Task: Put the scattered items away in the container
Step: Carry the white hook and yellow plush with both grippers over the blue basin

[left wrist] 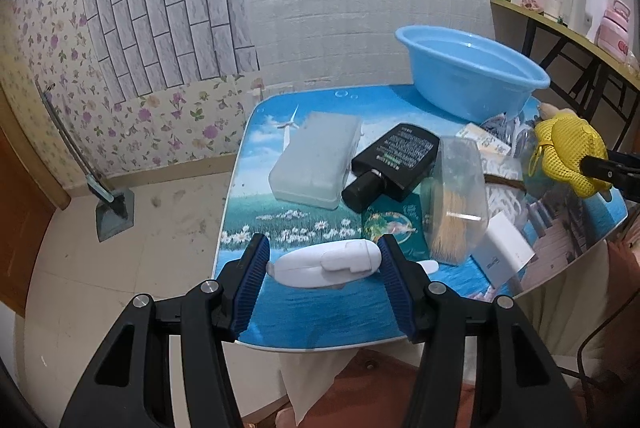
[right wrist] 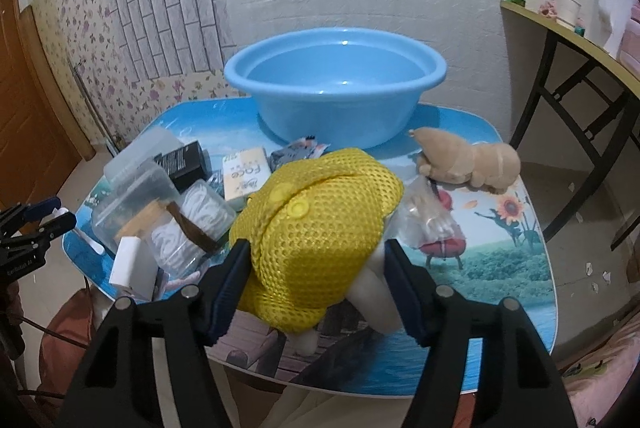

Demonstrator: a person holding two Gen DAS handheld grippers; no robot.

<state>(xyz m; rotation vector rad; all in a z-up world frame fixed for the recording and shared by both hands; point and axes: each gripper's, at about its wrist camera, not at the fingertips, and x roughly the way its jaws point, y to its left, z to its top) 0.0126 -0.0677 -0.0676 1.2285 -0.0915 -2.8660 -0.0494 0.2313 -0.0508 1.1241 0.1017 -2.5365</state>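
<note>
The light blue basin (right wrist: 332,116) stands at the far side of the picture-printed table (right wrist: 500,268); it is also in the left wrist view (left wrist: 472,76). My left gripper (left wrist: 320,268) is shut on a white oval plastic gadget (left wrist: 324,264), held by its ends just over the table's near edge. My right gripper (right wrist: 316,268) is shut on a yellow mesh pouch (right wrist: 320,224) with white plastic parts poking out below it. From the left wrist view, that pouch (left wrist: 568,152) hangs at the right edge in the right gripper (left wrist: 592,164).
A frosted box (left wrist: 316,160), a black bottle (left wrist: 392,164), a clear tub of sticks (left wrist: 456,204), a white carton (left wrist: 504,252), a "Face" pack (right wrist: 244,176) and a tan plush toy (right wrist: 468,160) crowd the table. A side table (right wrist: 568,28) stands right; a person's lap is below.
</note>
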